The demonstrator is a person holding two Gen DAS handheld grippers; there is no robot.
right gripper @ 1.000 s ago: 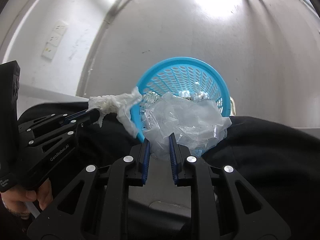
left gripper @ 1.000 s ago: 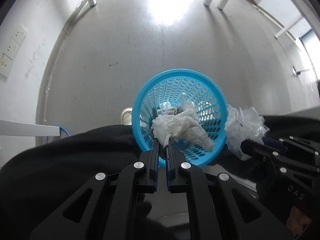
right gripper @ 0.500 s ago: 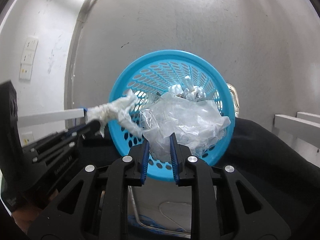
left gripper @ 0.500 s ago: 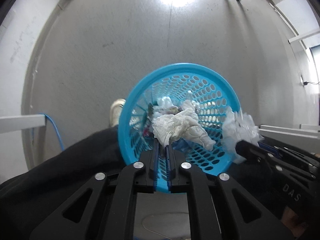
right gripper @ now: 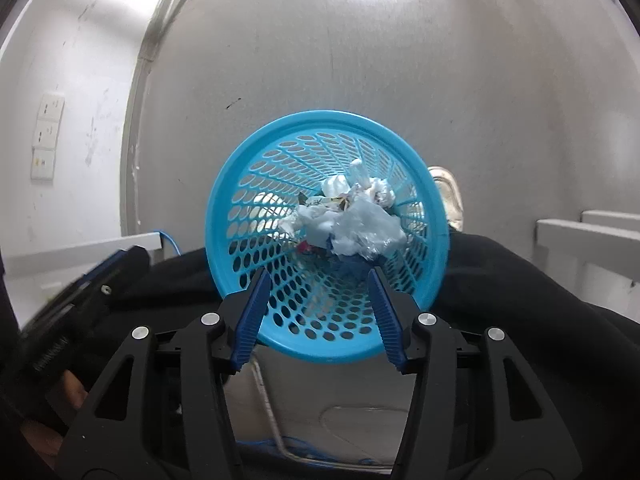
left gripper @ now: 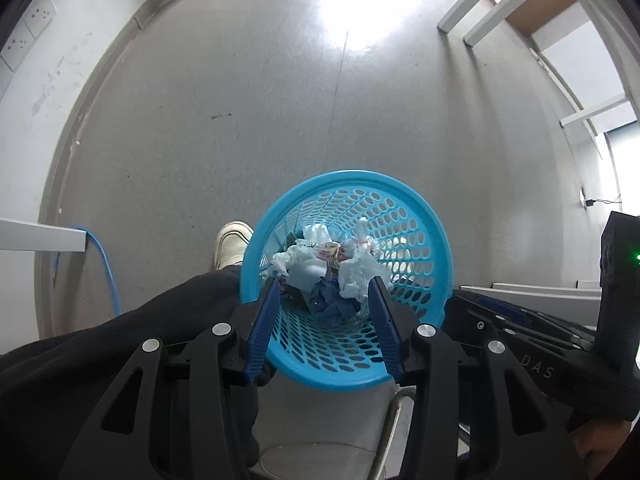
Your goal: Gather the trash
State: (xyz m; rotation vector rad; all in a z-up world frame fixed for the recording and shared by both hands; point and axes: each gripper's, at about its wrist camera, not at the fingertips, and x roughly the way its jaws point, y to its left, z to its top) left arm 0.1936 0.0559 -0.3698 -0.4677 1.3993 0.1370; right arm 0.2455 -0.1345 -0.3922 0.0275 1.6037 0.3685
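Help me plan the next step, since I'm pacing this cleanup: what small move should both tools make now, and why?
Probably lift both tools away from the round blue perforated plastic basket. The left tool and right tool have jaws opening with nothing between them, and the crumpled white tissue and clear plastic wrap already lie inside on the other trash. Nothing seems left to release.

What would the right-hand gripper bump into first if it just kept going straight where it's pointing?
Probably the crumpled clear plastic lying atop the trash in the blue basket. The right gripper, jaws opening and empty, points down into the basket's mouth, though depth is hard to judge.
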